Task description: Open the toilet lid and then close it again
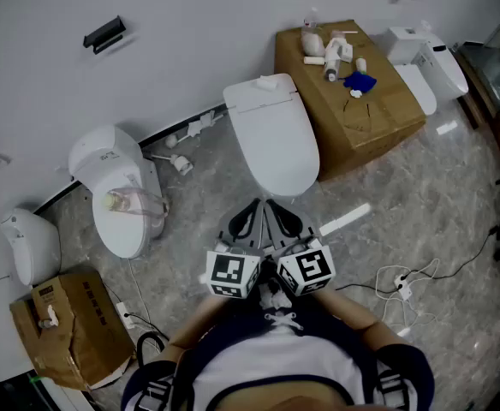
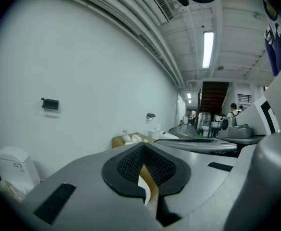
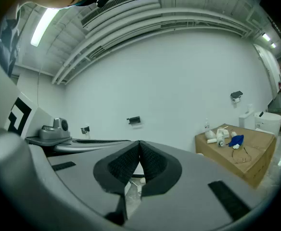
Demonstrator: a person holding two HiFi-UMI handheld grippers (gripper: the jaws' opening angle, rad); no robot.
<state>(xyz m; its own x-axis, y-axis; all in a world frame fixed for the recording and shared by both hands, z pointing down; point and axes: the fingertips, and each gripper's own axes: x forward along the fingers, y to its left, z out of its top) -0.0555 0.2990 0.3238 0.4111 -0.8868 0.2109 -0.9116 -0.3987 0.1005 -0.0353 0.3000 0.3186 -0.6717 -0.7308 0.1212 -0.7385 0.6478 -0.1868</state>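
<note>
The white toilet [image 1: 273, 139] stands against the wall in the middle of the head view, its lid [image 1: 276, 148] lying down flat. My left gripper [image 1: 252, 217] and right gripper [image 1: 277, 217] are held side by side close to my body, just short of the bowl's front edge and touching nothing. Both point roughly level towards the wall. In the left gripper view the left gripper [image 2: 143, 147] has its jaws shut with nothing between them. The right gripper [image 3: 139, 143] looks the same in its own view, pads together and empty.
A second toilet [image 1: 117, 191] with a plastic bag on it stands to the left. A cardboard box [image 1: 348, 92] with bottles and a blue item sits right of the toilet, a third toilet [image 1: 425, 62] beyond. Another box [image 1: 70, 324] and floor cables [image 1: 404, 285] lie nearby.
</note>
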